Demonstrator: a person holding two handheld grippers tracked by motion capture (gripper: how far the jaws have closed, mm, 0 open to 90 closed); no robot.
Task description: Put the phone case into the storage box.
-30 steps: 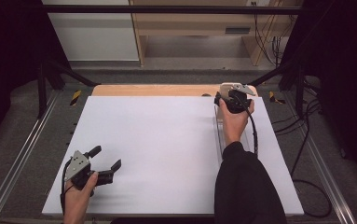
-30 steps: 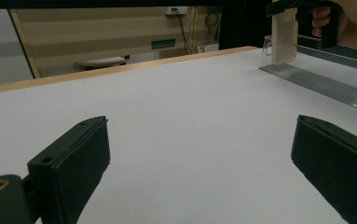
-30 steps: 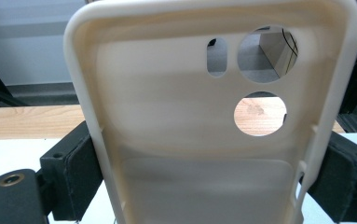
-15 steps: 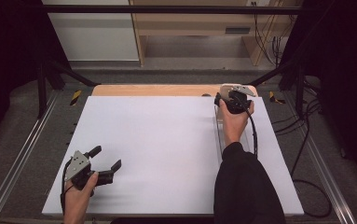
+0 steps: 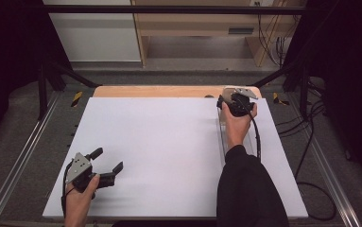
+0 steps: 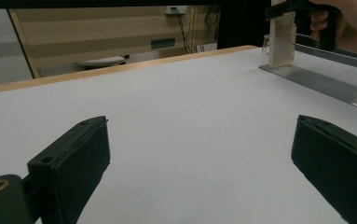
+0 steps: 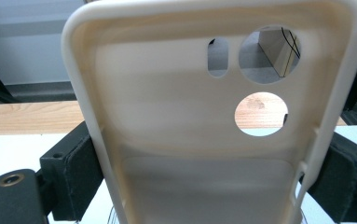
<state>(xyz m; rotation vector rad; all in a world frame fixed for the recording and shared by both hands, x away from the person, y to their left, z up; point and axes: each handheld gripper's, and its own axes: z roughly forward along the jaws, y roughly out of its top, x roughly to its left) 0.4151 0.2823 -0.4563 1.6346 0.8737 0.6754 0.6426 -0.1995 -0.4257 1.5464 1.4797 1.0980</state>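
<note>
no visible change from half a second ago. right gripper [image 5: 229, 100] still clamped on the cream phone case [image 7: 213, 126], upright over the clear rack [image 6: 316, 81] at the table's [image 5: 169, 142] far right. left gripper [image 5: 104, 166] still wide open, holding nothing, near left corner.

Big white counter [image 5: 169, 151] with a strip of bare wood edge [image 5: 159, 91] along the far side. Metal rails [image 5: 18, 161] run down the left and right. Past it there's a wooden shelf unit [image 5: 193, 23], plus black cables [image 5: 311, 156] trailing on the floor at right.
</note>
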